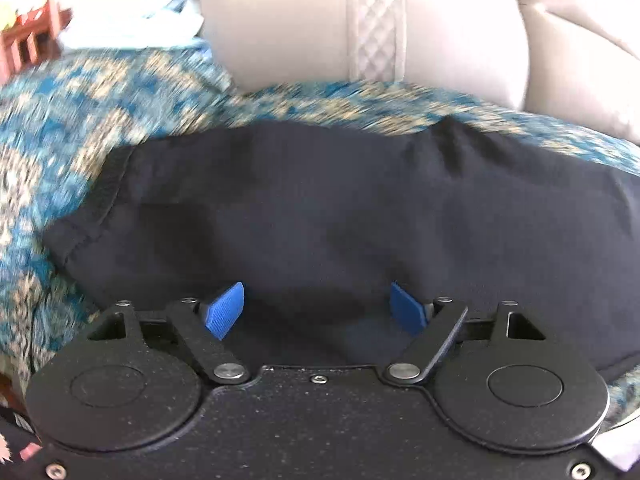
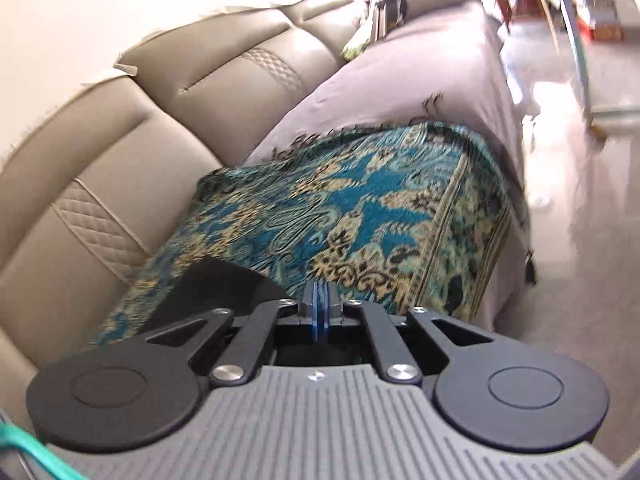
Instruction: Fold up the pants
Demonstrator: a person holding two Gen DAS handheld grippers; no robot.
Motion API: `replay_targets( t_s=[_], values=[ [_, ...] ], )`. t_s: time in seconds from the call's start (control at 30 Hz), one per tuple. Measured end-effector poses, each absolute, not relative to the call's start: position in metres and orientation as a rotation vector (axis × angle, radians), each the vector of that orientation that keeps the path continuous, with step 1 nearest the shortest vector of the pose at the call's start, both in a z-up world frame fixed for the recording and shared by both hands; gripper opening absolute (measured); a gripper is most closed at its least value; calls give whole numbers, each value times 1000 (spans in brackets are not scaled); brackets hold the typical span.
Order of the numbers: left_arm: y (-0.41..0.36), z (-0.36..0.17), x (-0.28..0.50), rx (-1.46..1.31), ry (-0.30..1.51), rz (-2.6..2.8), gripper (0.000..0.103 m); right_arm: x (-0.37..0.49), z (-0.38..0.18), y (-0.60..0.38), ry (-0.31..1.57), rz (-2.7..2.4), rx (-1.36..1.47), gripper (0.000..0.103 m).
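The dark navy pants (image 1: 320, 208) lie spread on a teal and beige patterned blanket (image 1: 60, 128) on a sofa seat, filling the left wrist view. My left gripper (image 1: 318, 310) is open, its blue pads (image 1: 225, 310) wide apart just above the near part of the pants, holding nothing. In the right wrist view a corner of the pants (image 2: 224, 284) shows at lower left. My right gripper (image 2: 320, 312) is shut with its blue pads pressed together; nothing shows between them. It hovers above the blanket (image 2: 360, 208), right of the pants corner.
The beige leather sofa back (image 1: 360, 28) rises behind the pants and also runs along the left of the right wrist view (image 2: 120, 152). A grey cover (image 2: 400, 80) lies over the far seat. The sofa's front edge drops to a pale floor (image 2: 568, 240) on the right, with furniture beyond.
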State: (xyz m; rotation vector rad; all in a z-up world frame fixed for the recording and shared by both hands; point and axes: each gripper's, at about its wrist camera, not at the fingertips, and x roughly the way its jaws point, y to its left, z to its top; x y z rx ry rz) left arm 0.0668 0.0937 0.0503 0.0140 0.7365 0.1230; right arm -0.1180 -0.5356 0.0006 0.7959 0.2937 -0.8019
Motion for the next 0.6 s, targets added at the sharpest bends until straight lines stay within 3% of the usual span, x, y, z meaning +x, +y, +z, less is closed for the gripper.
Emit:
replay_targets(
  t_s=[0.07,0.2,0.6],
  values=[
    [77,58,63,27,709,62,79,-123,2,-535,315,-740,821,16],
    [30,63,62,45,694,-102,79,-119,6,-518,407,-711,748,32],
    [-75,42,64,154,714,-291,78,-58,-2,-503,513,-563,629,33]
  ],
)
